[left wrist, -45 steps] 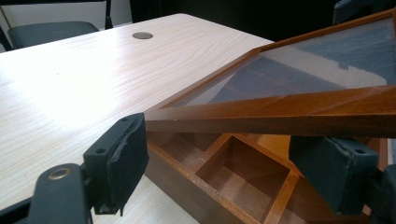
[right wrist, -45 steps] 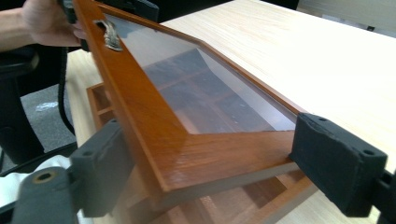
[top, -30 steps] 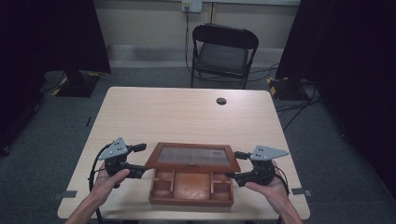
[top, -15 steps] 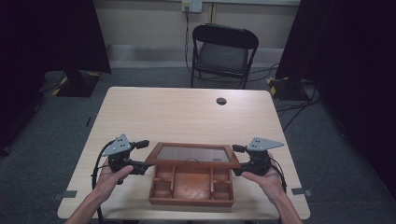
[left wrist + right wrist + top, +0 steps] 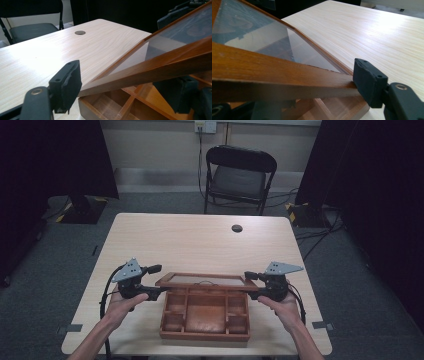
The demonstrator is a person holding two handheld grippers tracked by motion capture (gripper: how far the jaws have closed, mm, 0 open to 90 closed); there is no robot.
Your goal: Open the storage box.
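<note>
lid: glass-paned wooden lid [image 5: 206,281] of the box, hinged up at an angle over the tray, front edge raised, back edge down toward the far side of the box

box: wooden box [image 5: 205,315] sits at the near edge of the desk [image 5: 200,240], right in front of me, split into small compartments around one big middle one

left fingers: my left gripper [image 5: 152,293] is on the lid's left end; in the left gripper view the lid's corner [image 5: 150,72] runs between the two black fingers [image 5: 66,83], one finger right against the wood's end, the other under the frame. Looks like a grip on the lid edge, jaws partly closed

right fingers: my right gripper [image 5: 251,296] is on the lid's right end; jaws have just been closing, with the lid frame [image 5: 274,75] between them. In the right gripper view the upper finger [image 5: 368,82] butts against the end of the wood, the lower one sits underneath in shadow, so it's pinched there too

hands: both of mine come in from the bottom, one each side of the box, holding the lid about level left to right

rest of desk: bare light wood with a round cable hole [image 5: 237,228] toward the far side; a black folding chair [image 5: 240,175] stands behind the desk
</note>
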